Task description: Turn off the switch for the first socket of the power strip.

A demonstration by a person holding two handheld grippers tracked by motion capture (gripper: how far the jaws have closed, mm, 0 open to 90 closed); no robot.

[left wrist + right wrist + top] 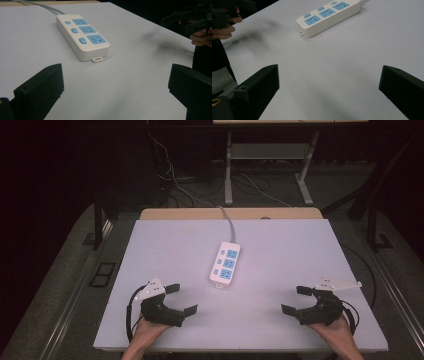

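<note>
A white power strip (225, 263) with three blue sockets and blue switches lies in the middle of the pale table (290, 250), its grey cable (229, 222) running off the far edge. My left gripper (181, 299) rests near the front left of the table, jaws wide open with nothing between them. At the front right my right gripper (296, 300) is likewise open and empty. The left gripper view has the power strip (82, 36) ahead between the jaws, and the right gripper view has the power strip (328, 15) up ahead. Both grippers sit well short of it.
The table's wooden far edge (230, 213) shows beyond the pale top. Behind it, cables (180, 185) lie on the dark floor around a desk frame (265, 165). The other hand and gripper (197, 25) appear at the upper right of the left gripper view.
</note>
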